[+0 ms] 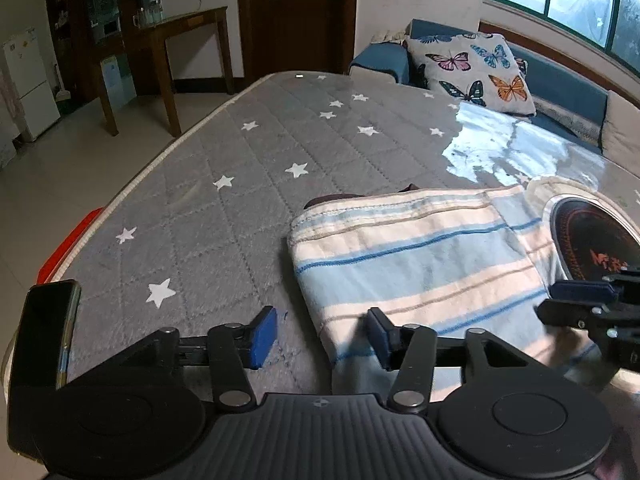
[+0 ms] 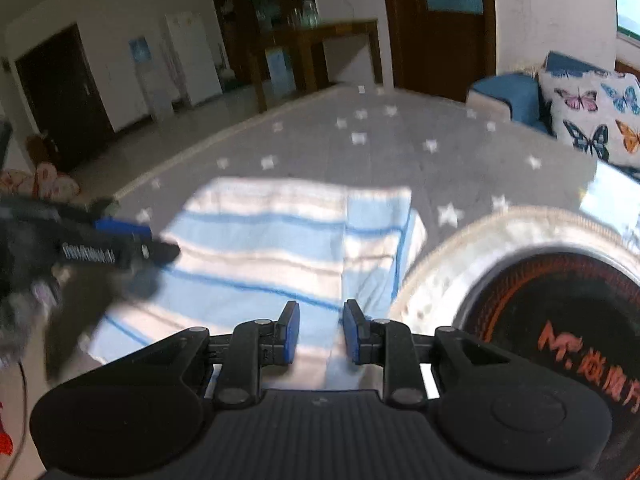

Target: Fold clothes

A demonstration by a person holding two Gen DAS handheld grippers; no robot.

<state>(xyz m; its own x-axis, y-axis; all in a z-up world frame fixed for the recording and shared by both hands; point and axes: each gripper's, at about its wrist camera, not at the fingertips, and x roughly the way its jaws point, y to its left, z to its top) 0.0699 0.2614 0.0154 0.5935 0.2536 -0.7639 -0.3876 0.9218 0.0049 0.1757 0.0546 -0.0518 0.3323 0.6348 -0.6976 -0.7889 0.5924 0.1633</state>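
A folded cloth (image 1: 420,256) with light blue, cream and dark blue stripes lies on a grey quilted cover with white stars (image 1: 240,184). My left gripper (image 1: 322,336) is open low over the cloth's near left corner. One fingertip (image 1: 380,332) is above the fabric and the other is over the grey cover, and nothing is pinched. In the right wrist view the cloth (image 2: 280,240) fills the middle. My right gripper (image 2: 322,332) hovers over its near right part with a narrow gap between the pads, through which the fabric shows, so it is open. Each gripper shows in the other's view: the right one (image 1: 580,296), the left one (image 2: 120,240).
A round dark disc with orange print and a pale rim (image 2: 560,312) lies just right of the cloth. A butterfly cushion (image 1: 472,72) leans on a blue sofa (image 1: 560,80) behind. A wooden table (image 1: 176,40) and a white fridge (image 1: 28,84) stand beyond the cover's left edge. Something red (image 1: 68,244) sits at that edge.
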